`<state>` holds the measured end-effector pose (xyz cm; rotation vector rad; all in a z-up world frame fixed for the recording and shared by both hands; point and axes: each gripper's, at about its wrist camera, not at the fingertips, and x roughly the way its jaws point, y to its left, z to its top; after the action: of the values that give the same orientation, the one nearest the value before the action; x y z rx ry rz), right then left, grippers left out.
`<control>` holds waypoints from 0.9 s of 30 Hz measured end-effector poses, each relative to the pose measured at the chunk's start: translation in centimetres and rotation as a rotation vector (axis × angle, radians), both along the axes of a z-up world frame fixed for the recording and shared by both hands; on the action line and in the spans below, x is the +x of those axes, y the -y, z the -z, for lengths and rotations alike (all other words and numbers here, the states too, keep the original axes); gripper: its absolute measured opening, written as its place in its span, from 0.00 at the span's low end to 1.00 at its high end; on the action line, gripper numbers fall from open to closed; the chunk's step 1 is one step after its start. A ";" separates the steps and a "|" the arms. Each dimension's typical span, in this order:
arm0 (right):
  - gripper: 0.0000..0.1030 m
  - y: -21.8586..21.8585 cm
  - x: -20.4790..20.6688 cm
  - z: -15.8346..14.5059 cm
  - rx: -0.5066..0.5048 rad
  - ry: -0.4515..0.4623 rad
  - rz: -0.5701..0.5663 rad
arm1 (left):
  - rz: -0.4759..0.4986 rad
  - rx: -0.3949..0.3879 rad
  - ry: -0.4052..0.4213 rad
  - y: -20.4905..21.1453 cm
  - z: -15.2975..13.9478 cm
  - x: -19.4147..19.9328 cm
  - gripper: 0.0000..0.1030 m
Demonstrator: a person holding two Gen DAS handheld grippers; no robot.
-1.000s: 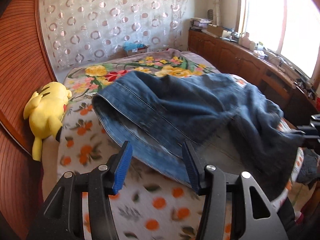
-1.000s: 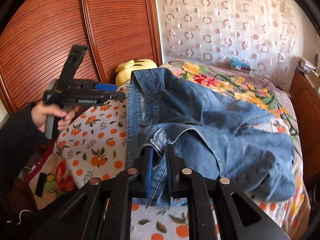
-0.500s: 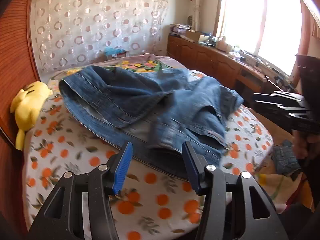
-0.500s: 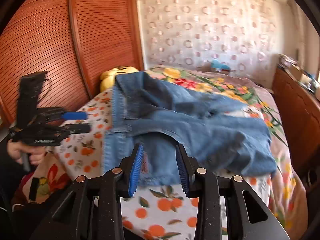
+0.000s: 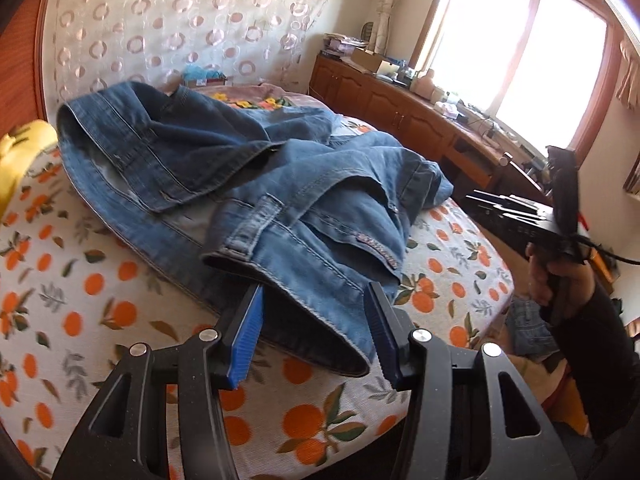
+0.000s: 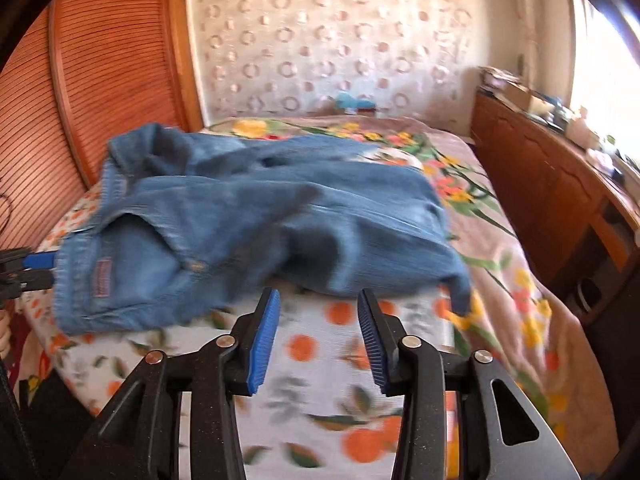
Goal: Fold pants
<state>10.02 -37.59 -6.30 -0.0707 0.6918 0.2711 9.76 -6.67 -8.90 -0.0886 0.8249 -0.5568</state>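
Left wrist view: the blue jeans (image 5: 248,184) lie bunched and unfolded on the orange-print bedspread (image 5: 80,292), so nearly all the folding remains. The left gripper (image 5: 314,332) stands open around the near denim edge without pinching it. The right gripper (image 6: 316,336), its jaws just opened, holds nothing.

Left gripper (image 5: 314,336): black angular frame, triangular cut-outs at 7 and 5 o'clock, four silver screw heads.
Left pads (image 5: 246,338): bright blue, finely ribbed.
Right gripper (image 6: 316,334): matching black frame, silver screws, blue ribbed pads.
Right hand (image 5: 554,276): at 3 o'clock, black sleeve to the wrist.
Cable (image 5: 612,254): thin, black, trailing toward 3 o'clock.
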 end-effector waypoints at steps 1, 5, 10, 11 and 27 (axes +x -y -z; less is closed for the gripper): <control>0.45 0.6 0.3 0.3 -0.001 -0.006 0.017 | 0.005 -0.012 -0.011 0.1 0.2 0.1 0.49; 0.48 0.9 1.5 0.5 -0.044 -0.011 0.053 | 0.030 -0.025 -0.040 0.9 1.1 -0.1 0.47; 0.48 -0.6 2.9 0.5 -0.065 -0.046 0.051 | 0.054 -0.032 -0.050 1.8 1.6 -0.7 0.40; 0.48 -0.8 3.2 0.6 -0.075 -0.047 0.057 | 0.060 -0.029 -0.053 2.0 1.7 -0.8 0.36; 0.49 1.3 4.0 1.1 -0.032 -0.061 0.132 | 0.130 0.037 0.020 3.4 0.8 -2.7 0.04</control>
<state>13.99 -38.90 -7.41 -0.0470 0.7578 0.1362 7.09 -10.02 -9.67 0.0052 0.8253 -0.6638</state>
